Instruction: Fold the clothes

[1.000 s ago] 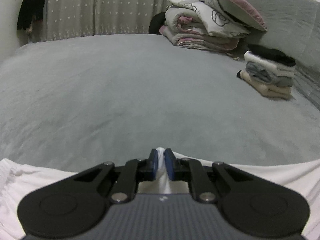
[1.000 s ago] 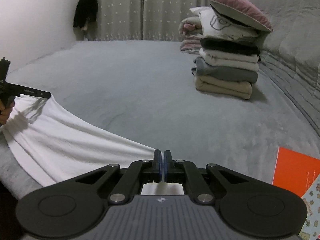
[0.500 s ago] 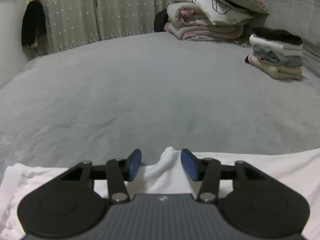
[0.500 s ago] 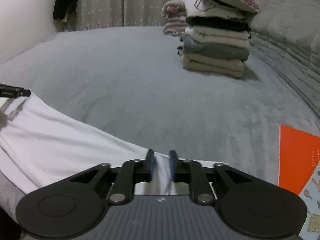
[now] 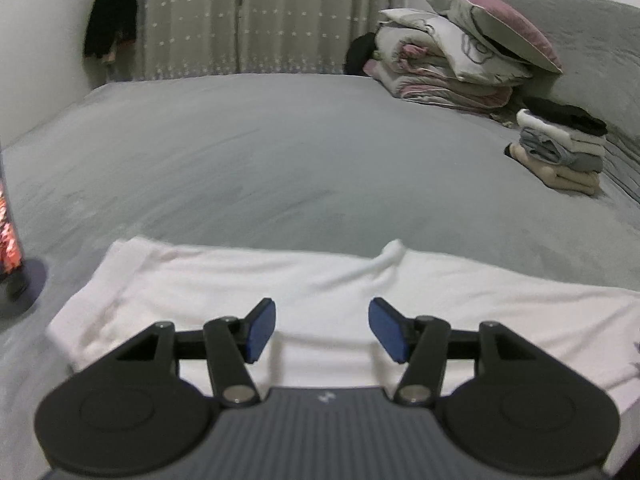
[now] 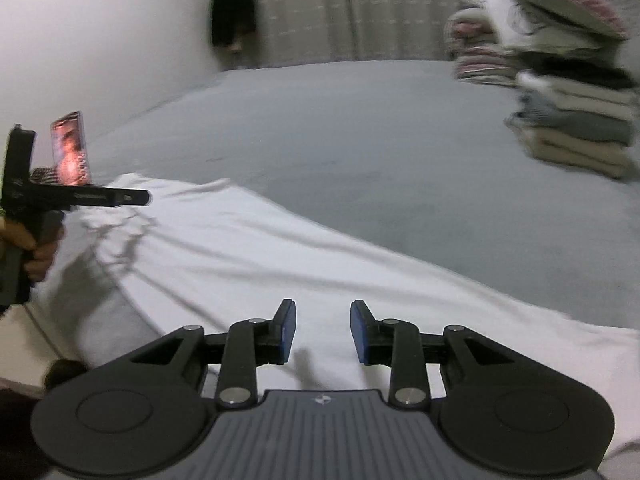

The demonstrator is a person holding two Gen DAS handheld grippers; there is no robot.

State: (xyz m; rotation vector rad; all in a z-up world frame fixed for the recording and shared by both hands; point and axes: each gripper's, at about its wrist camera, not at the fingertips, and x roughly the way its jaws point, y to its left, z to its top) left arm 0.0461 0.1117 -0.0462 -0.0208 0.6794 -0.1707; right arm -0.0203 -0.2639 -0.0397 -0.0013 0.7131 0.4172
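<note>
On the grey bed (image 5: 280,152), the left wrist view shows the white garment (image 5: 320,280) lying flat under the left hand-held gripper (image 5: 322,330), jaws opening, empty. Right wrist view: right hand-held gripper (image 6: 323,332) likewise opening over the cloth; folded stack (image 6: 576,128) near curtains (image 6: 384,8).

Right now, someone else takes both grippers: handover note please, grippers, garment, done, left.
Left gripper: jaws opening, nothing between them, above the white garment.
Right gripper: jaws opening, empty, over the same garment.
Garment lies spread across the near side of the grey bed, a small pinched peak on its far edge.
Done: stack of folded clothes at the far right.
Left: fold the white garment; adding it to that stack seems likely.
</note>
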